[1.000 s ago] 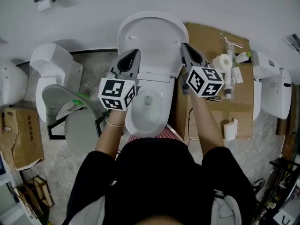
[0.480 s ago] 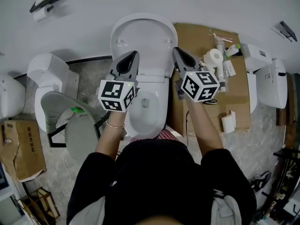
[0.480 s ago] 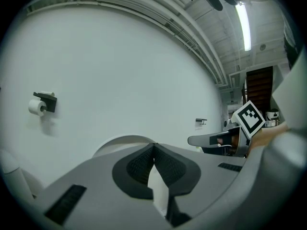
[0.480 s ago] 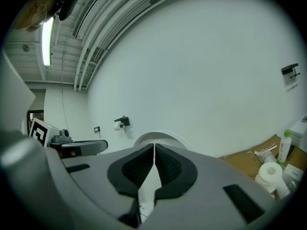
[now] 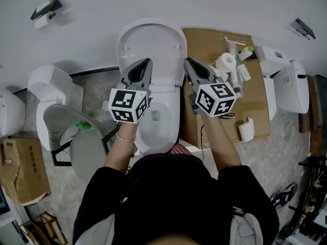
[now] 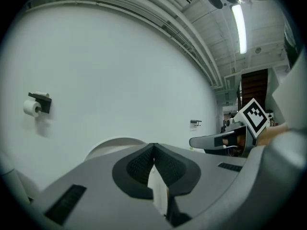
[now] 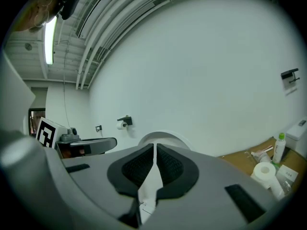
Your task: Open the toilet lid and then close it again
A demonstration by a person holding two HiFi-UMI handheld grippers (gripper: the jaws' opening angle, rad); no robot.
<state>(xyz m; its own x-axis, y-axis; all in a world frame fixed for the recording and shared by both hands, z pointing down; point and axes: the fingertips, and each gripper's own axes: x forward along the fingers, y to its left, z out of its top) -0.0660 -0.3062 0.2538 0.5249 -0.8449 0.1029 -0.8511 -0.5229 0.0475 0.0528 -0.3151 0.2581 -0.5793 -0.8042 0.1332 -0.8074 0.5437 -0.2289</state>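
I hold both claws out over the toilet, side by side and pointing at the white wall [image 5: 204, 4]. The toilet lid [image 5: 152, 42] stands raised, its inner face towards me, behind the open toilet bowl [image 5: 156, 121]. My left claw [image 6: 153, 148] has its jaws pressed together at the tips with nothing between them; in the head view it sits in front of the lid's lower left part. My right claw [image 7: 154, 148] is likewise closed and empty, just off the lid's lower right edge. The top of the lid shows as a pale arc beyond each claw's dark pads, and I cannot tell whether either tip touches it. Each claw's marker cube [image 5: 127, 105] faces up towards my head, one on either side of the bowl. Right of the toilet lies a flat cardboard sheet [image 5: 204, 45] carrying a toilet roll [image 5: 226, 62], a green-capped bottle [image 5: 247, 51] and other small items lying close together. A toilet paper holder [image 5: 43, 8] with a roll hangs on the wall far to the left. Another white toilet [image 5: 51, 88] stands to the left, with a grey seat [image 5: 76, 137] beside it, and further white ceramic pieces [image 5: 288, 86] stand to the right
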